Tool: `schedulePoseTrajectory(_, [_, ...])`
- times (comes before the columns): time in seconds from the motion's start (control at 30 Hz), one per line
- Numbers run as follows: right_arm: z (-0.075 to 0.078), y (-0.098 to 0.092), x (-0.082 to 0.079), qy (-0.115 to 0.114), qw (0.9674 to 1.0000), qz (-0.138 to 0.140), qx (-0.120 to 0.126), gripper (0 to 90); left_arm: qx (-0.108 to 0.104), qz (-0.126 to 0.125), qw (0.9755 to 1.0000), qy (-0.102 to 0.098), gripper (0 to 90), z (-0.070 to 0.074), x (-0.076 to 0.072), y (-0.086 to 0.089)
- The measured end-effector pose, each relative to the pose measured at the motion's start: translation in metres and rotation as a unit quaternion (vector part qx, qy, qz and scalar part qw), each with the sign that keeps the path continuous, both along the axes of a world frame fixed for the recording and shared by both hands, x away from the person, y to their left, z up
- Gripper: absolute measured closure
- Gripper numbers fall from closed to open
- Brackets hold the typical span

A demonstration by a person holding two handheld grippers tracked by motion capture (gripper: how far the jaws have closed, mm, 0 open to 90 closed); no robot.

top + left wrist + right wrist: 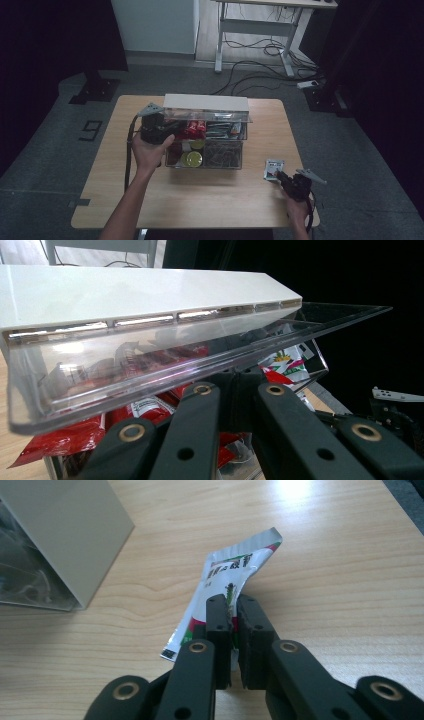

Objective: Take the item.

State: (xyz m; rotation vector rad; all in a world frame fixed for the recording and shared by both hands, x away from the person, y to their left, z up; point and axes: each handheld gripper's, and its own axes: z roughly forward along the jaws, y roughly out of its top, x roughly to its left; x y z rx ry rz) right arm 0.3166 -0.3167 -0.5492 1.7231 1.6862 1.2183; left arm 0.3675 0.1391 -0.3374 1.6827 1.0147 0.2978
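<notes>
Wooden table, rectangular, pale grain, rounded corners. On it, towards the far edge, a clear hard-plastic organiser box, divided into compartments that hold red foil packets, round yellow-green lidded pots and dark packets. Its hinged lid is raised: a flat transparent panel with a glossy white bar along the back edge, long axis running across the table. Left gripper, black, two-jawed, sits at the box's left front under the lid; its jaws are closed together, and whether they pinch anything cannot be told. Right gripper, black, with brass-ringed pivots, near the table's right front, well apart from the box; a narrow gap remains between its pads, which pinch the sachet between them. Sachet: small flat foil pouch, silvery with green and red print, crinkled, long axis pointing away from the jaws, far end lifted and curled, near end low on the table.
</notes>
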Motion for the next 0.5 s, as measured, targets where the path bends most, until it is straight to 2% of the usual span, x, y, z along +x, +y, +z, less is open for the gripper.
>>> schedulePoseTrajectory(0.13, [-0.0023,-0.0008,0.0014,0.016,0.9998,-0.004,-0.009,76.7,0.000,-0.001,1.0000,-0.001,90.0,-0.0004,-0.0007,-0.0003])
schedulePoseTrajectory(0.17, [-0.0038,-0.0002,0.0021,0.023,0.9995,-0.014,-0.018,70.5,0.000,-0.002,1.0000,-0.001,90.0,-0.0007,-0.0008,-0.0004])
schedulePoseTrajectory(0.27, [-0.0051,0.0020,0.0031,0.035,0.9983,-0.030,-0.035,60.0,0.000,-0.003,1.0000,-0.001,90.0,-0.0015,-0.0008,-0.0005])
schedulePoseTrajectory(0.37, [-0.0049,0.0032,0.0028,0.034,0.9977,-0.040,-0.043,55.1,-0.001,-0.003,1.0000,0.000,90.0,-0.0021,-0.0009,-0.0005])
schedulePoseTrajectory(0.4, [-0.0031,0.0045,0.0020,0.031,0.9970,-0.048,-0.052,49.7,-0.001,-0.003,1.0000,0.000,90.0,-0.0024,-0.0010,-0.0006])
schedulePoseTrajectory(0.5, [0.0008,0.0067,-0.0001,0.023,0.9962,-0.056,-0.062,43.8,-0.001,-0.003,1.0000,0.000,90.0,-0.0032,-0.0013,-0.0005])
